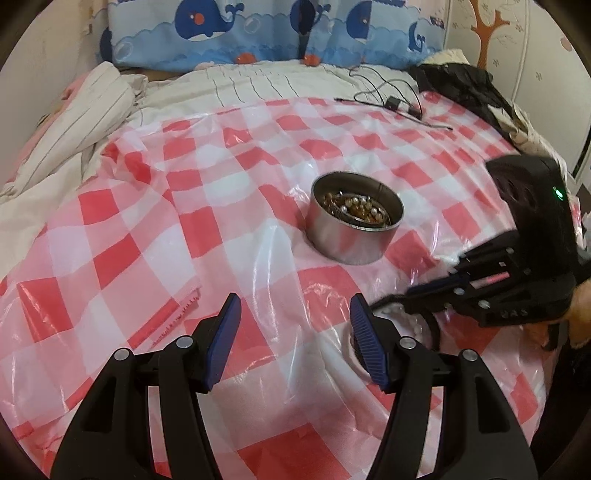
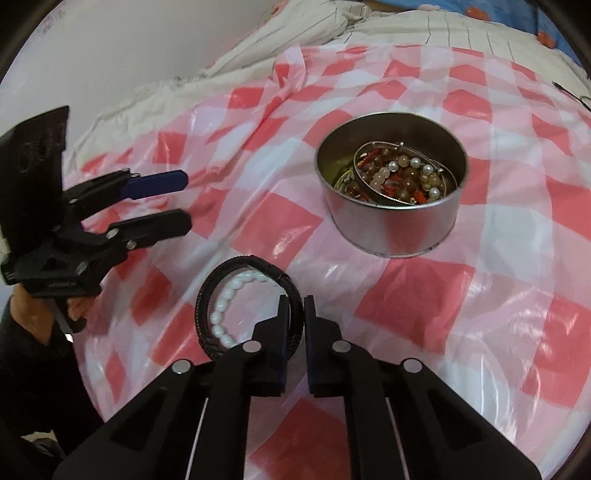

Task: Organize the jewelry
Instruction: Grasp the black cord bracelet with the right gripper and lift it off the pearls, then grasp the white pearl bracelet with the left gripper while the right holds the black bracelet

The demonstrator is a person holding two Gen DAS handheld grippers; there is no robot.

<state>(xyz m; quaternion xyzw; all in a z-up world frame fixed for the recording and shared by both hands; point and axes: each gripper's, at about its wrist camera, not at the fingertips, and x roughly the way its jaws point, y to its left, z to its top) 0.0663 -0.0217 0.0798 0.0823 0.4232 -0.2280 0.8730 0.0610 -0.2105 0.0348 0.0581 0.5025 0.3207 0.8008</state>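
Note:
A round metal tin (image 1: pixel 354 236) (image 2: pixel 391 221) holds several bead and pearl bracelets (image 2: pixel 402 177) on the red-checked plastic cloth (image 1: pixel 184 221). A black braided bracelet (image 2: pixel 236 266) with a white bead bracelet (image 2: pixel 225 302) inside its loop lies in front of the tin. My right gripper (image 2: pixel 296 306) is shut on the black bracelet's right side. In the left wrist view the right gripper (image 1: pixel 376 306) reaches in from the right. My left gripper (image 1: pixel 295 306) is open and empty, hovering left of the bracelets; it also shows in the right wrist view (image 2: pixel 184 199).
Striped bedding (image 1: pixel 66 122) is bunched at the left. A whale-print cushion (image 1: pixel 258 29) lines the back. Black cables (image 1: pixel 391 99) and dark clothing (image 1: pixel 465 85) lie at the far right of the cloth.

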